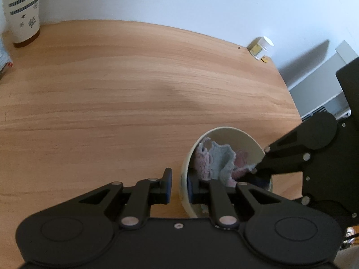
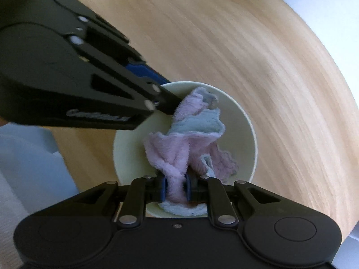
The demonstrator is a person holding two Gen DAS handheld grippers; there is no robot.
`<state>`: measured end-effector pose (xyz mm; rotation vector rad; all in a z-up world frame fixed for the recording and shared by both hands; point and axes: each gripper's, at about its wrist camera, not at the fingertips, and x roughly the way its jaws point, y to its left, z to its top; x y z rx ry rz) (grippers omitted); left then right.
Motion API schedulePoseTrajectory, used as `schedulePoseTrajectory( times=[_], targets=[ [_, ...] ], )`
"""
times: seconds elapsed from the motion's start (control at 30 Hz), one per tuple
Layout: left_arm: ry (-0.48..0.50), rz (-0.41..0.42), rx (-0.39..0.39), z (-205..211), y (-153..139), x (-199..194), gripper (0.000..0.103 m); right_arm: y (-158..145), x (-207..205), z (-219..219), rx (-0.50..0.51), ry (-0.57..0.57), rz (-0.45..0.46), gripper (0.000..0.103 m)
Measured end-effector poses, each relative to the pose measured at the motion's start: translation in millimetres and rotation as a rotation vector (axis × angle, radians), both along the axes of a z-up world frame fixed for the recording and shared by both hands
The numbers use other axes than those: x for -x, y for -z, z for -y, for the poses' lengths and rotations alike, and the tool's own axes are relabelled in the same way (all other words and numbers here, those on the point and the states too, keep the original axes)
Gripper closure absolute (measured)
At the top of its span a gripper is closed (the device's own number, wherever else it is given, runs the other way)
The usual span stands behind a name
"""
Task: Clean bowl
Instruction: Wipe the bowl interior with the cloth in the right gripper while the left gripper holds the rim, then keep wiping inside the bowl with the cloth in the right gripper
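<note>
A pale cream bowl stands on the wooden table near its right edge; it also shows in the right wrist view. A pink and light blue cloth lies inside it, and shows in the left wrist view too. My left gripper straddles the bowl's near wall, one pad outside and one inside, shut on the rim. My right gripper is shut on the cloth, down inside the bowl. It enters the left wrist view from the right.
The wooden table reaches back to a white wall. A patterned white container stands at the far left. A small white jar with a yellow label sits at the far right corner. A radiator lies beyond the right edge.
</note>
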<state>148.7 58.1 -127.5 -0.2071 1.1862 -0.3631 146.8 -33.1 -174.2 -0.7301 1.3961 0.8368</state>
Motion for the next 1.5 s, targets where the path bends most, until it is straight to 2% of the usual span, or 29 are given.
schedulePoseTrajectory(
  times=[0.2, 0.27, 0.33, 0.57, 0.7, 0.9, 1.03, 1.1, 1.3, 1.5],
  targets=[
    [0.060, 0.023, -0.012, 6, -1, 0, 0.090, 1, 13, 0, 0.028, -0.081, 0.204, 0.087],
    [0.059, 0.021, -0.012, 7, -1, -2, 0.090, -1, 12, 2, 0.022, -0.067, 0.202, 0.088],
    [0.064, 0.021, -0.015, 8, -1, -2, 0.090, -7, 13, 5, 0.026, -0.063, 0.250, 0.088],
    [0.069, 0.018, -0.012, 7, -2, -4, 0.090, -29, 9, 15, -0.002, 0.010, 0.314, 0.089],
    [0.086, 0.024, -0.012, 5, -3, -3, 0.090, -31, 5, 16, -0.040, 0.035, 0.335, 0.089],
    [0.104, 0.030, -0.005, 3, -3, -3, 0.090, -33, 28, 44, -0.123, 0.056, 0.316, 0.089],
    [0.117, 0.040, -0.019, 4, -4, -3, 0.090, -20, 20, 51, -0.168, 0.083, 0.273, 0.089],
    [0.117, 0.040, -0.017, 4, -4, -4, 0.090, -26, 18, 49, -0.181, 0.095, 0.261, 0.089],
    [0.103, 0.035, 0.020, -3, -1, -5, 0.090, -20, 4, 48, -0.201, 0.113, 0.199, 0.089],
    [0.082, 0.020, 0.034, -4, 1, -8, 0.091, 3, -12, 35, -0.203, 0.131, 0.136, 0.089]
  ],
)
